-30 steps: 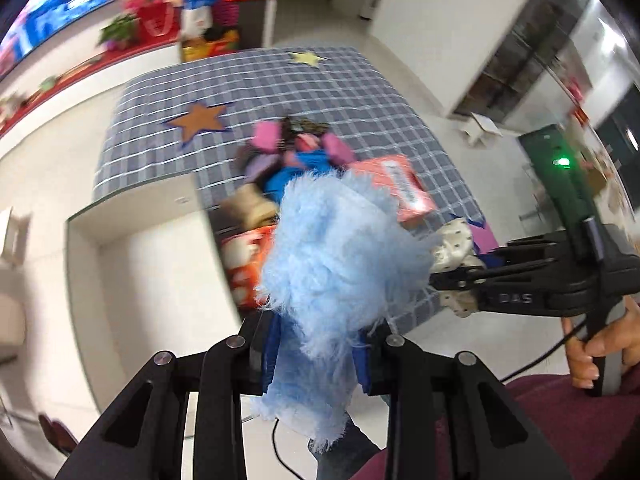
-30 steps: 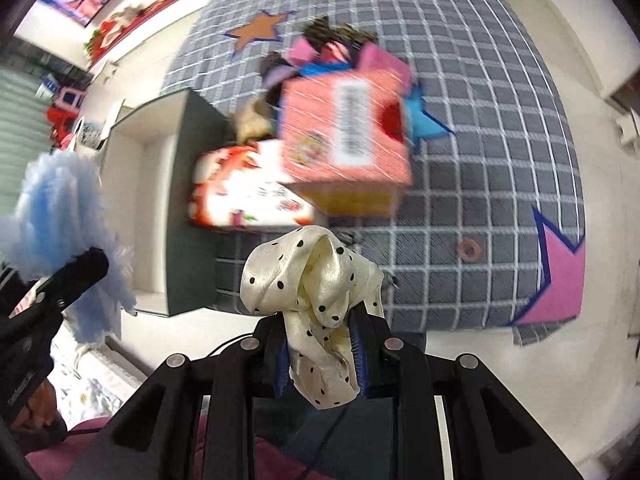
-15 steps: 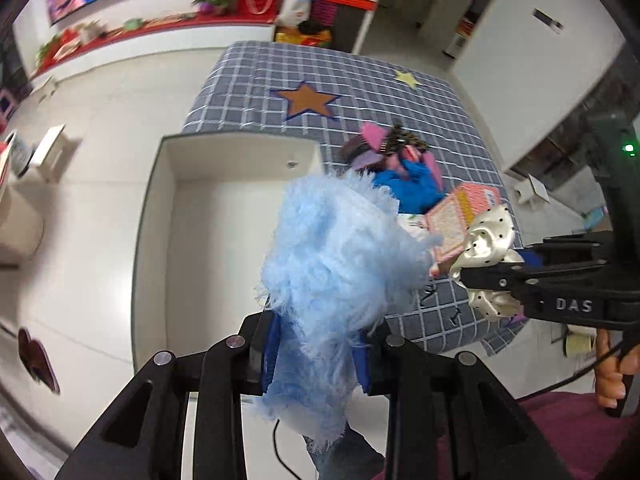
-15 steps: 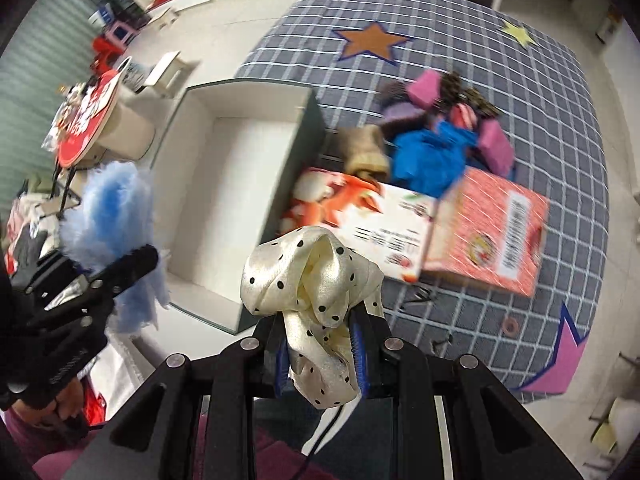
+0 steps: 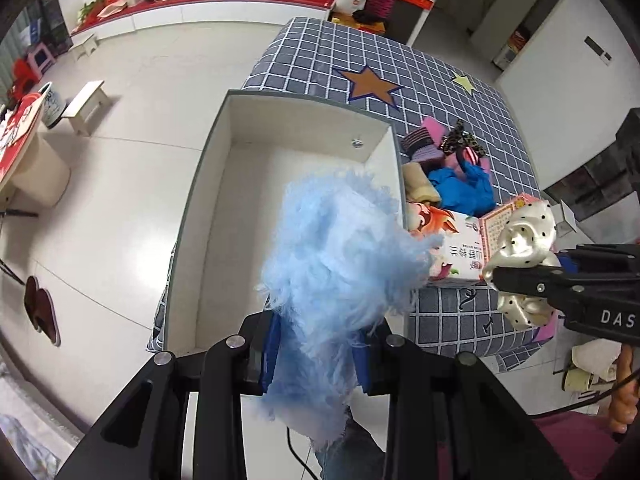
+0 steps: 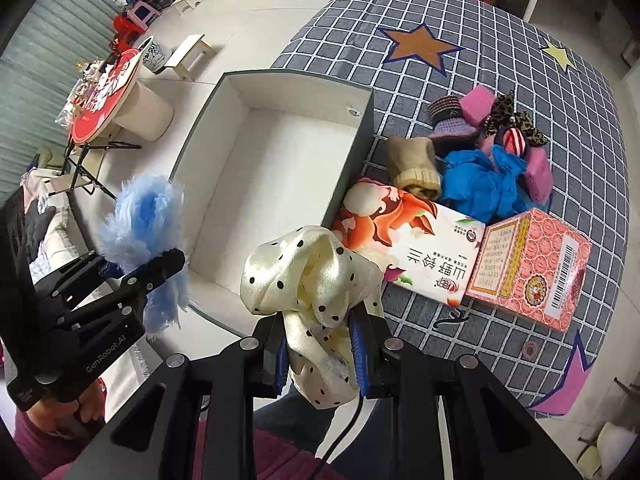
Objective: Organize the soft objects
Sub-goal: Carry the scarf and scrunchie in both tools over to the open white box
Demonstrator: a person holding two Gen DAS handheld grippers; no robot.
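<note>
Pink star (image 6: 560,376) visible from right wrist only.

floor (image 5: 120,184): pale glossy tile | walls (image 5: 560,60): white | stool (image 5: 86,106): small, white

On my counter (image 6: 500,12) the open box (image 6: 280,168) lies left; two cartons (image 6: 420,256) sit right of it, soft things (image 6: 480,184) heaped behind them.

Both wrist cameras look steeply down from above the table's near edge, left over the white box (image 5: 280,184), right just beside it (each catches the other gripper); both share box (image 6: 280,148) and checked cloth (image 6: 500,40).
</note>
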